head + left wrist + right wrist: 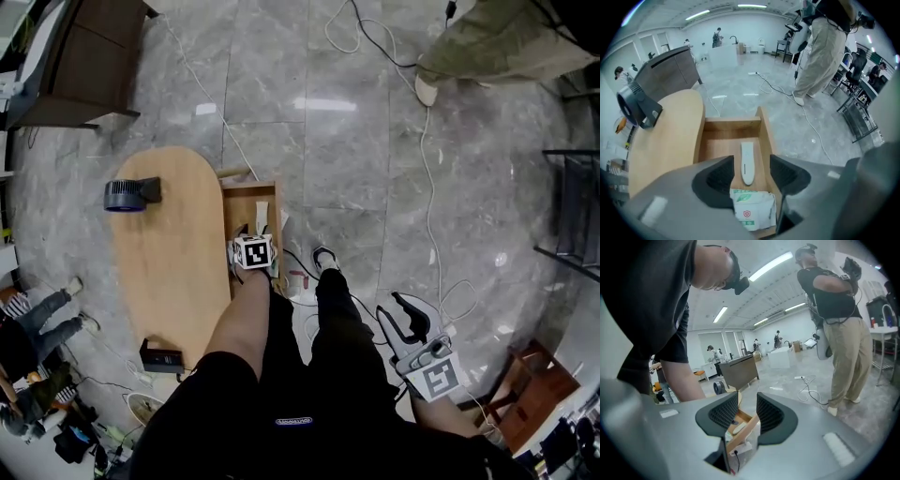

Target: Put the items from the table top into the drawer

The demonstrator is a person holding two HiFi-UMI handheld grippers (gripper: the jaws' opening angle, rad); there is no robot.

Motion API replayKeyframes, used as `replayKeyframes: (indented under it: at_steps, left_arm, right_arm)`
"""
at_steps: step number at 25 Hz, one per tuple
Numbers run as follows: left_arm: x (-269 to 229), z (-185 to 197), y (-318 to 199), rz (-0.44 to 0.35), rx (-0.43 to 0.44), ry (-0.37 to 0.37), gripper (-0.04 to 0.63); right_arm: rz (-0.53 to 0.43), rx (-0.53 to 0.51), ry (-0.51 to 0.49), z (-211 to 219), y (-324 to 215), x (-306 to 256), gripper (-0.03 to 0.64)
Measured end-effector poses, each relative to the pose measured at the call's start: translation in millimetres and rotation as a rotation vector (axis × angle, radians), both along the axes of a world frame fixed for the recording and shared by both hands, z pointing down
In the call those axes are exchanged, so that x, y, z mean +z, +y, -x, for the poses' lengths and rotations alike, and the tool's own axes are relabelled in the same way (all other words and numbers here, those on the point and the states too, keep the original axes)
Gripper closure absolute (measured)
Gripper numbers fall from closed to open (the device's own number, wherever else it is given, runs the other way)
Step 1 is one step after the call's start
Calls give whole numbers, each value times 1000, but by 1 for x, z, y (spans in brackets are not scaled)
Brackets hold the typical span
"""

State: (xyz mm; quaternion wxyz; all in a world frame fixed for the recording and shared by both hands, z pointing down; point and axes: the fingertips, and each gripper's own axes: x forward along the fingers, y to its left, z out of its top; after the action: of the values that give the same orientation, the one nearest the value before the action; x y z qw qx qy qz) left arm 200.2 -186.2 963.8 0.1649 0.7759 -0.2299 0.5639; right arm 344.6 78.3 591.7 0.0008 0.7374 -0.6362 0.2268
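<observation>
An open wooden drawer juts from the right side of the oval wooden table. Inside it lie a white remote and, nearer to me, a white packet with green print. My left gripper hovers over the drawer's near end, open, with nothing between its jaws. In the head view its marker cube covers the drawer at the near end. My right gripper hangs off to the right, low beside my leg, open and holding nothing. Between its jaws the drawer shows from the side.
A small dark fan stands on the table's far end, and a black device on its near end. Cables trail over the grey floor. A person in beige trousers stands beyond the drawer. A dark cabinet is at far left.
</observation>
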Motion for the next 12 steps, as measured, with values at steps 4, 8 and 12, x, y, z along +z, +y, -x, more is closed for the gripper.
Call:
replayKeyframes:
  at_steps: [4,8,12]
  left_arm:
    - [-46,-7,3,-5,42,64,351]
    - [-119,-12,0,-69,124,146,351]
    - [-191,-9,-1,-114,84,194,352]
  right_arm:
    - [-11,16,52,-21,8,-28,463]
    - [-83,-41,110,-32,-3,-81,468]
    - [-166,-130,159,-35,-26,-132,468]
